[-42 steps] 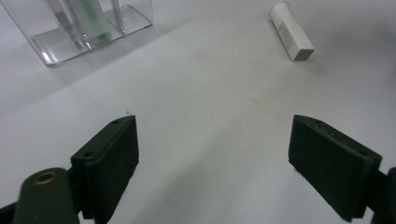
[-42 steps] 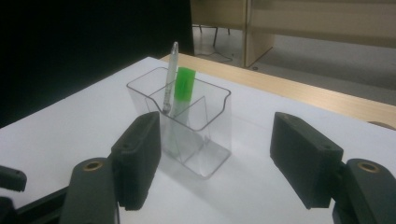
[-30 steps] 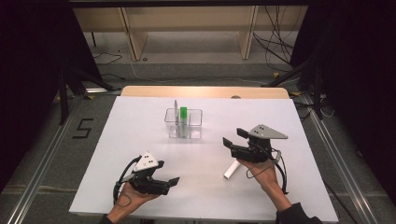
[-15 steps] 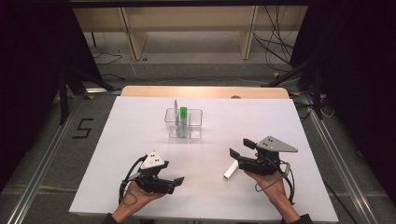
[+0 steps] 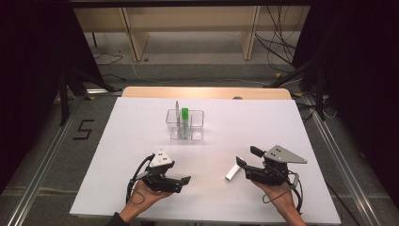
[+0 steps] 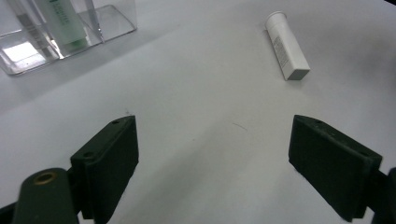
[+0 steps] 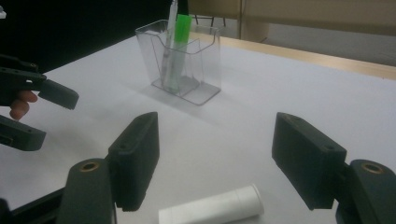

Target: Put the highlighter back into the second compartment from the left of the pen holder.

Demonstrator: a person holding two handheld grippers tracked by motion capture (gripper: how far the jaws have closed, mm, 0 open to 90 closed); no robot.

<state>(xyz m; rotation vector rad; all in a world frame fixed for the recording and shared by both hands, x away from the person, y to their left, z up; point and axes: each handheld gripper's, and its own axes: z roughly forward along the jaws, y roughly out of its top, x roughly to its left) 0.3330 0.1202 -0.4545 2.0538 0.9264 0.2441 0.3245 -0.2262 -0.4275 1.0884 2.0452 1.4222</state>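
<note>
Both grippers sit lower, nearer the person, than before. Left gripper (image 5: 186, 179) and right gripper (image 5: 248, 157) gape wide, empty. White tube (image 5: 232, 172) lies unmoved beside the right one.

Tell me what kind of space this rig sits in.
Probably a lab or recording studio, not a home. A white table stands between dark curtains, loose cables trail on the floor, a floor marking "5" lies beside it, and bare wooden shelving stands behind.

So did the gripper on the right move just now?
Yes. The right gripper has drawn back toward the person's edge of the table, away from the clear holder. The white tube now lies just in front of its open fingers.
</note>
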